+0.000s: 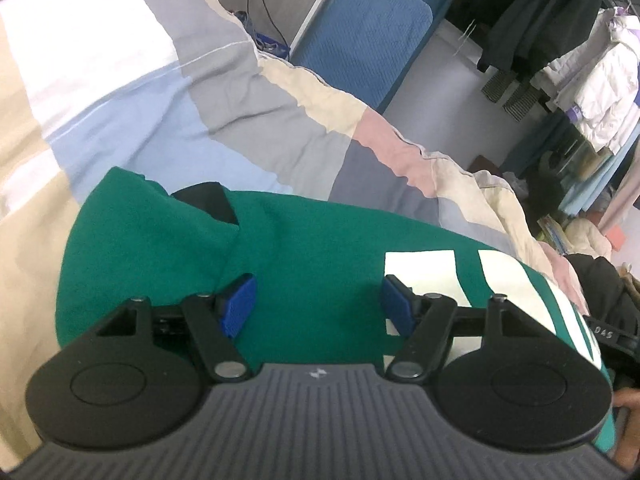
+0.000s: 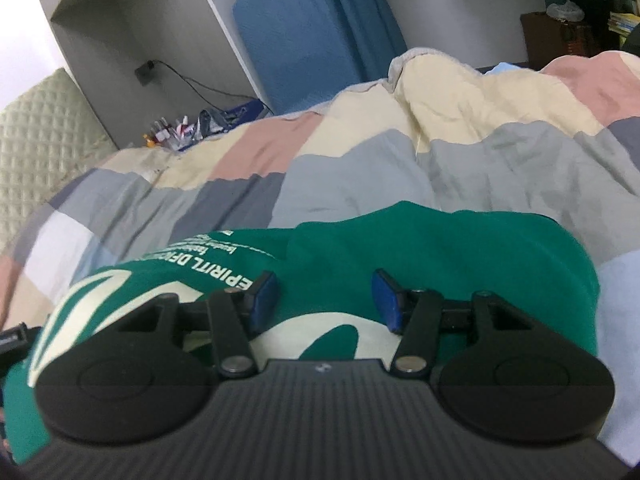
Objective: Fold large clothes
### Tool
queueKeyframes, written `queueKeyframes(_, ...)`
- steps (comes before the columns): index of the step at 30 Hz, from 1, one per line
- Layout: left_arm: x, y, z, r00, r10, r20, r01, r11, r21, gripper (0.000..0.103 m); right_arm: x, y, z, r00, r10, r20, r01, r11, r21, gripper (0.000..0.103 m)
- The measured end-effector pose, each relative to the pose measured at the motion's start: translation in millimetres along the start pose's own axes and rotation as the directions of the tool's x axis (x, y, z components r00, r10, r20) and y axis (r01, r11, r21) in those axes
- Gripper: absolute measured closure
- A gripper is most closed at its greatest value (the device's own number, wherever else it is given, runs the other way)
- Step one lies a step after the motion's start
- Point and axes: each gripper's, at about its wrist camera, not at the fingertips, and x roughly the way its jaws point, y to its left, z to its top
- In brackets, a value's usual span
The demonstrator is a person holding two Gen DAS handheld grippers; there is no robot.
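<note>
Our left gripper (image 1: 318,306) has its blue pads spread wide, with nothing pinched between them; it hangs just over the green sweatshirt (image 1: 312,248). Our right gripper (image 2: 324,300) is parted too, somewhat narrower, and also grips nothing (green cloth shows in the gap, but the pads do not press it). The sweatshirt lies bunched on the patchwork quilt (image 1: 224,96), cream lettering (image 2: 218,270) facing up in the right wrist view and a dark lining (image 1: 208,200) peeking out at its far fold. Beyond the quilt, a blue cushion (image 1: 360,36) leans against the wall, and jackets (image 1: 592,80) hang on a rack.
</note>
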Motion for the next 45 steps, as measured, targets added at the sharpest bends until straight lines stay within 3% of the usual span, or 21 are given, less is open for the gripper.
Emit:
queueKeyframes(5,-6,-8,-4,1.000,0.012,0.025,-0.013,1.000,0.026,0.030,0,-4,-1,1.000,0.022,0.003,-0.022,1.000,0.005,0.048)
queueKeyframes(9,-38,-17,-12,0.999,0.014,0.045,-0.015,1.000,0.025,0.028,-23,-4,-1,0.999,0.044,0.011,-0.044,0.999,0.024,0.048)
queueKeyframes(15,-103,-29,-35,0.996,-0.017,0.083,0.013,0.999,0.046,0.027,-91,-5,-4,0.996,0.063,0.059,-0.066,0.996,0.056,0.045)
queueKeyframes(19,-135,-36,-52,0.998,-0.018,0.058,0.014,0.998,0.069,0.024,-131,-3,-10,0.998,0.046,0.045,-0.049,0.995,0.087,0.045)
queueKeyframes(20,-142,-36,-56,0.998,-0.020,0.062,0.017,0.998,0.060,0.024,-137,-6,-13,0.998,0.044,0.033,-0.048,0.992,0.119,0.044)
queueKeyframes(22,-154,-34,-63,0.998,-0.030,0.052,0.030,0.999,0.014,0.022,-149,-13,-23,0.998,0.057,0.013,-0.059,0.977,0.203,0.030)
queueKeyframes(24,-161,-27,-70,0.997,-0.068,0.024,0.069,0.996,-0.051,0.021,-157,-21,-34,0.998,0.066,0.006,-0.065,0.958,0.280,0.022)
queueKeyframes(27,-161,-14,-83,0.995,-0.101,-0.020,0.097,0.983,-0.155,0.019,-158,-32,-45,0.995,0.104,-0.010,-0.093,0.924,0.370,0.022)
queueKeyframes(30,-146,6,-92,0.988,-0.139,-0.068,0.112,0.946,-0.305,0.018,-145,-40,-53,0.993,0.110,-0.043,-0.081,0.896,0.436,0.022)
queueKeyframes(35,-116,38,-108,0.963,-0.256,-0.081,0.171,0.819,-0.548,0.018,-114,-45,-63,0.981,0.186,-0.061,-0.128,0.844,0.520,0.023)
queueKeyframes(37,-111,44,-111,0.957,-0.288,-0.045,0.206,0.779,-0.592,0.020,-110,-40,-63,0.981,0.187,-0.046,-0.139,0.851,0.507,0.034)
queueKeyframes(39,-110,46,-110,0.957,-0.289,-0.022,0.218,0.768,-0.602,0.020,-109,-34,-58,0.981,0.188,-0.035,-0.151,0.872,0.466,0.049)
queueKeyframes(41,-110,45,-109,0.952,-0.305,-0.002,0.244,0.766,-0.595,0.030,-113,-27,-51,0.986,0.168,-0.011,-0.150,0.904,0.401,0.063)
queueKeyframes(43,-113,43,-105,0.959,-0.285,0.008,0.237,0.780,-0.580,0.063,-121,-21,-44,0.988,0.152,0.035,-0.155,0.927,0.342,0.082)
queueKeyframes(44,-116,41,-102,0.961,-0.278,0.007,0.232,0.789,-0.568,0.069,-124,-21,-40,0.988,0.147,0.050,-0.155,0.934,0.323,0.085)
queueKeyframes(45,-119,40,-99,0.961,-0.277,0.011,0.238,0.800,-0.551,0.084,-128,-20,-36,0.987,0.143,0.067,-0.156,0.940,0.304,0.088)
